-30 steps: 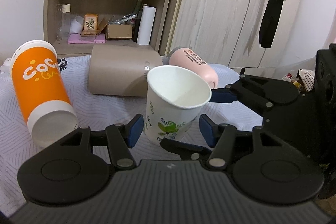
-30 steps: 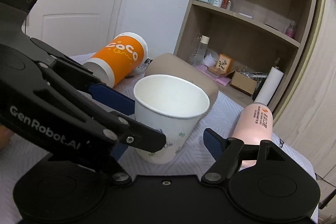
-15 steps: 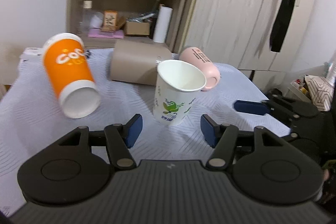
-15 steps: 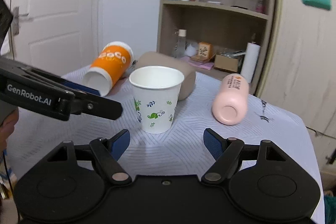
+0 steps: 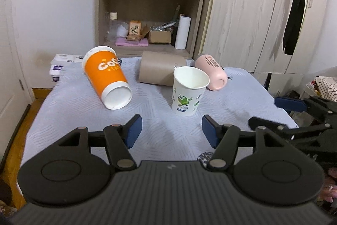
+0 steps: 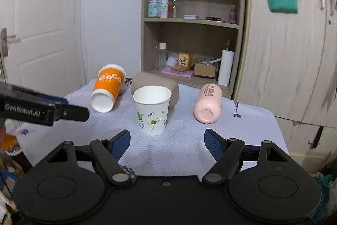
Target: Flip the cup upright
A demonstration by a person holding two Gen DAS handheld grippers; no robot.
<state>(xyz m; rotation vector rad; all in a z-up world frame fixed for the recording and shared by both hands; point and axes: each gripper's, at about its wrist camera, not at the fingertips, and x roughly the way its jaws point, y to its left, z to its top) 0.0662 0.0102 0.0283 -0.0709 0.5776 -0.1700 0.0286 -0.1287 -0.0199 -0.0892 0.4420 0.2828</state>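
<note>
A white paper cup with green leaf print point(image 5: 189, 91) point(image 6: 152, 110) stands upright, mouth up, in the middle of the table. An orange cup point(image 5: 107, 79) point(image 6: 107, 88), a brown cup point(image 5: 161, 71) point(image 6: 154, 85) and a pink cup point(image 5: 211, 72) point(image 6: 208, 105) lie on their sides behind it. My left gripper point(image 5: 171, 130) is open and empty, short of the white cup. My right gripper point(image 6: 167, 141) is open and empty, also short of the cup. The right gripper shows at the right edge of the left wrist view point(image 5: 294, 111).
The table carries a light grey patterned cloth point(image 5: 160, 136) point(image 6: 242, 134). A wooden shelf unit point(image 5: 151, 14) and wardrobe doors point(image 5: 263, 14) stand behind it. A white door point(image 6: 38, 35) is at the left. Boxes point(image 5: 61, 62) sit at the table's far left corner.
Both grippers have pulled back from the white cup, which now stands free and upright on the table. The cups look smaller and farther away.
</note>
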